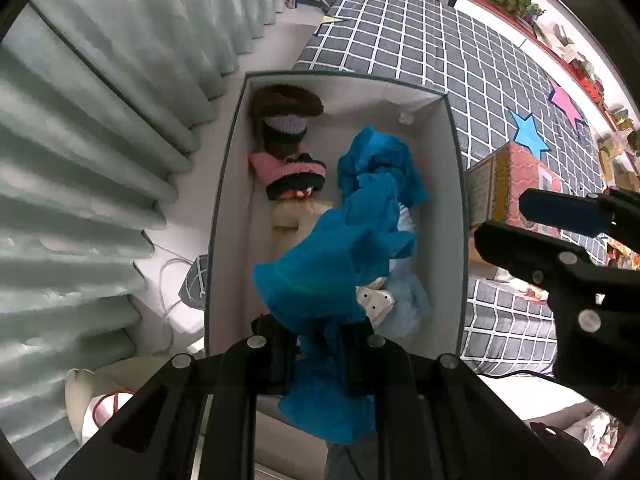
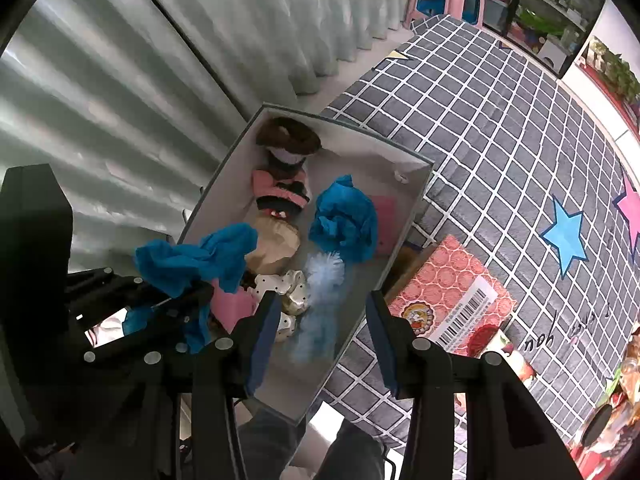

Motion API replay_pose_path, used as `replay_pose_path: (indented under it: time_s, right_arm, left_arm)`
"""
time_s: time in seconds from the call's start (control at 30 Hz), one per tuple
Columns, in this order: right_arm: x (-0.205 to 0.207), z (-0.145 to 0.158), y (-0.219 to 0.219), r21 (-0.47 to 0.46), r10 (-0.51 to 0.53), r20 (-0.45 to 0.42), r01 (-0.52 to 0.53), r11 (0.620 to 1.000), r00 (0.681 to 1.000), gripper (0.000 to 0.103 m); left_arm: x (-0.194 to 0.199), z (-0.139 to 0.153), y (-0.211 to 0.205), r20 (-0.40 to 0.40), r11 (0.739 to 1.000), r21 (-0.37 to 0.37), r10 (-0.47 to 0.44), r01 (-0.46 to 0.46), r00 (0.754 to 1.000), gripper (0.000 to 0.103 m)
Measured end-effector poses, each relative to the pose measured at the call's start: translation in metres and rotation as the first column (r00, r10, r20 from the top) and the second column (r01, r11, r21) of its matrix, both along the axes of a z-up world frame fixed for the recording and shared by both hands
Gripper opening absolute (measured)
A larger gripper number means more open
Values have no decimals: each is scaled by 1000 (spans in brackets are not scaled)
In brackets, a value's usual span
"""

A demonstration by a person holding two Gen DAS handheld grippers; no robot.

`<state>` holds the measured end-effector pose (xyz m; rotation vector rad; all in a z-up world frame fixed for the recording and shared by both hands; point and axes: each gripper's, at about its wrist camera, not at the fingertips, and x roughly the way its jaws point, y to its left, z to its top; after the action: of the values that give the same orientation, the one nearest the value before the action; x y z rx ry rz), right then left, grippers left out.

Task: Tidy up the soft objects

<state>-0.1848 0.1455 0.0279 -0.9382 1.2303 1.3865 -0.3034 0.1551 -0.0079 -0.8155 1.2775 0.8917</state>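
Observation:
A white storage box (image 1: pixel 444 200) (image 2: pixel 416 200) with a grey rim sits beside the bed. It holds knitted hats, brown (image 1: pixel 286 100) and pink-black (image 1: pixel 292 172), a beige soft item (image 2: pixel 276 246), a crumpled blue cloth (image 2: pixel 346 222), a light blue fluffy piece (image 2: pixel 324 276) and a dotted white item (image 2: pixel 280 284). My left gripper (image 1: pixel 318 354) (image 2: pixel 188 292) is shut on another blue cloth (image 1: pixel 320 276) (image 2: pixel 192 256) and holds it over the box's near end. My right gripper (image 2: pixel 320 332) is open and empty above the box's near right side; it also shows in the left wrist view (image 1: pixel 560 220).
A bed with a grey checked cover (image 2: pixel 500 128) and star shapes lies to the right. A red patterned carton (image 2: pixel 452 296) rests on it against the box. Pale curtains (image 1: pixel 80 140) hang on the left. A pink stool (image 2: pixel 444 0) stands far back.

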Motion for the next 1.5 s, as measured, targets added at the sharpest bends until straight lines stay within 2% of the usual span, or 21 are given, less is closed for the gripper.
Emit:
replay_pose_path:
  time_s: [0.33, 0.43, 0.47, 0.5, 0.53, 0.57, 0.6, 0.63, 0.67, 0.77, 0.83, 0.97, 1.5]
  right_arm:
    - [-14, -14, 7, -35, 40, -2, -40, 999, 999, 47]
    - [-17, -19, 8, -49, 49, -1, -49, 998, 999, 47]
    - [-18, -21, 7, -55, 50, -2, -50, 997, 999, 47]
    - [-18, -22, 7, -61, 51, -4, -51, 997, 999, 47]
    - [-18, -22, 6, -63, 50, -4, -51, 997, 999, 47]
    - [-17, -23, 6, -64, 49, -3, -49, 997, 999, 48]
    - [-16, -22, 6, -65, 48, -2, -48, 997, 999, 58]
    - [-16, -22, 5, -66, 46, -1, -46, 997, 999, 79]
    - [-15, -20, 5, -61, 42, 2, -42, 997, 999, 87]
    - [-11, -18, 4, -58, 40, 11, -40, 998, 999, 89]
    - [-9, -18, 4, -63, 33, 35, -31, 998, 999, 103]
    - [-4, -15, 3, -50, 14, 23, -13, 999, 1000, 103]
    - [-13, -11, 7, -51, 40, 45, -38, 998, 998, 103]
  left_arm:
    - [-4, -18, -1, -17, 999, -36, 13, -13, 1000, 17]
    - [-5, -22, -1, 7, 999, -49, 11, -11, 1000, 20]
    - [-6, -22, -2, 17, 999, -40, 12, -11, 1000, 24]
    - [-6, -22, -2, 17, 1000, -30, 7, -7, 1000, 43]
    - [-5, -22, -3, 17, 1000, -24, 3, -3, 1000, 73]
    - [-5, -22, -3, 20, 1000, -16, 1, 0, 1000, 85]
    - [-4, -21, -4, 28, 1000, -5, -10, 10, 1000, 92]
    - [-3, -20, -5, 25, 1000, -3, -22, 22, 999, 92]
    - [-2, -20, -5, 22, 1000, -2, -26, 26, 999, 92]
    - [0, -22, -4, 35, 999, -4, -34, 34, 999, 92]
    - [-3, -20, 0, 51, 1000, -8, 8, -7, 999, 92]
    - [-7, -20, 5, 24, 999, -10, 46, -46, 999, 92]
    - [-10, -10, 3, 19, 999, -19, 35, -35, 999, 92]
